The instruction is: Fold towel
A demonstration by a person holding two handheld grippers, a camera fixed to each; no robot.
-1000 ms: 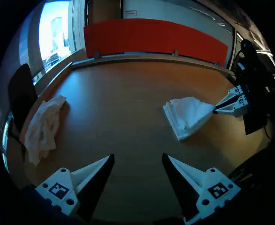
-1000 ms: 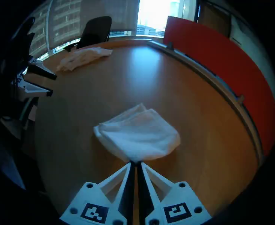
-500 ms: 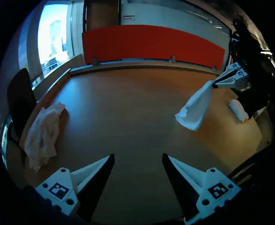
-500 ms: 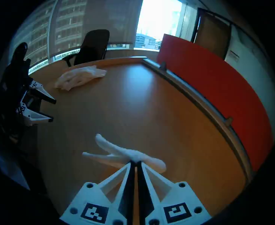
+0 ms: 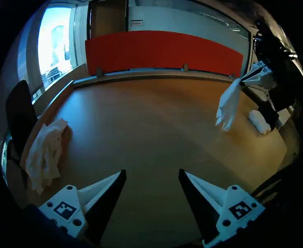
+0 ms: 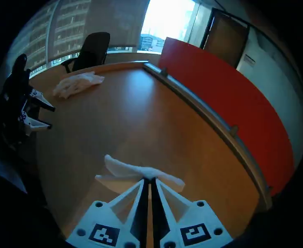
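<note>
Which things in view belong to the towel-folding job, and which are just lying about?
Job in hand:
white towel, hanging from the right gripper, jaws shut on it
left gripper, jaws open
table

Lying about:
crumpled cloth at the table edge
small white bundle
chair
red panel

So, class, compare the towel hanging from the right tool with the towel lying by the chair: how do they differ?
The hanging towel is pinched in the shut right tool and hangs down from it. The crumpled towel lies on the table near its edge, with no tool on it. The hanging towel is drawn into a narrow vertical drape, while the crumpled towel sprawls in a loose heap. Both are white cloth.
</note>
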